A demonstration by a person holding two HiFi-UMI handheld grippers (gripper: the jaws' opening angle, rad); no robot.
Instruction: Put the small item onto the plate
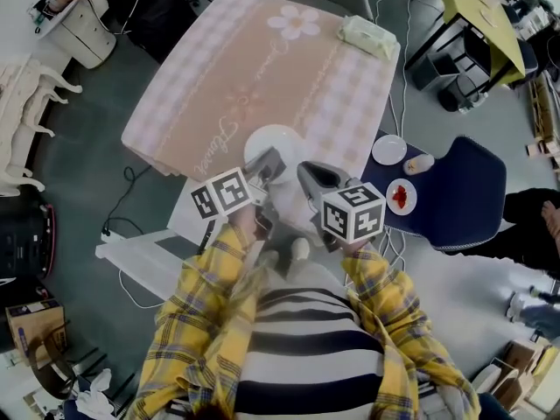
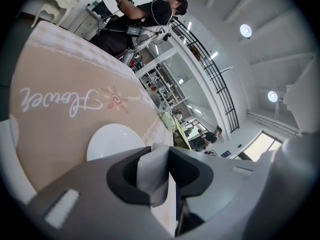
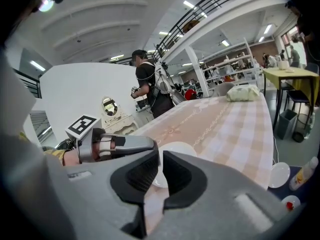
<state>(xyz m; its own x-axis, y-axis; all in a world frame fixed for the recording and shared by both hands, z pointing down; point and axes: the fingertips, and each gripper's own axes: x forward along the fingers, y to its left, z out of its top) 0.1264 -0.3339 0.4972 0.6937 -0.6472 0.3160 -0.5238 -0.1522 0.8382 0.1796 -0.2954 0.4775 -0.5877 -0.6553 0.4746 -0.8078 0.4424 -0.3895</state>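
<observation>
An empty white plate point(image 1: 273, 140) lies on the pink tablecloth point(image 1: 254, 68) near the table's front edge. My left gripper point(image 1: 268, 164) hovers just short of the plate's near rim, shut on a small white block-like item point(image 2: 154, 171) that stands upright between its pads. In the left gripper view the plate point(image 2: 113, 140) lies right beyond the jaws. My right gripper point(image 1: 308, 175) hangs beside the left one, to the right of the plate. Its jaws are all but together with nothing between them. The right gripper view shows the plate point(image 3: 176, 150) behind its jaws and the left gripper point(image 3: 116, 147) at the left.
A pale green bundle point(image 1: 368, 36) rests at the table's far right corner. Right of the table stands a blue chair point(image 1: 468, 191) carrying a small white dish point(image 1: 389, 150), a dish with red food point(image 1: 401, 197) and a bottle point(image 1: 419, 163). A person point(image 2: 150, 15) stands beyond the far end.
</observation>
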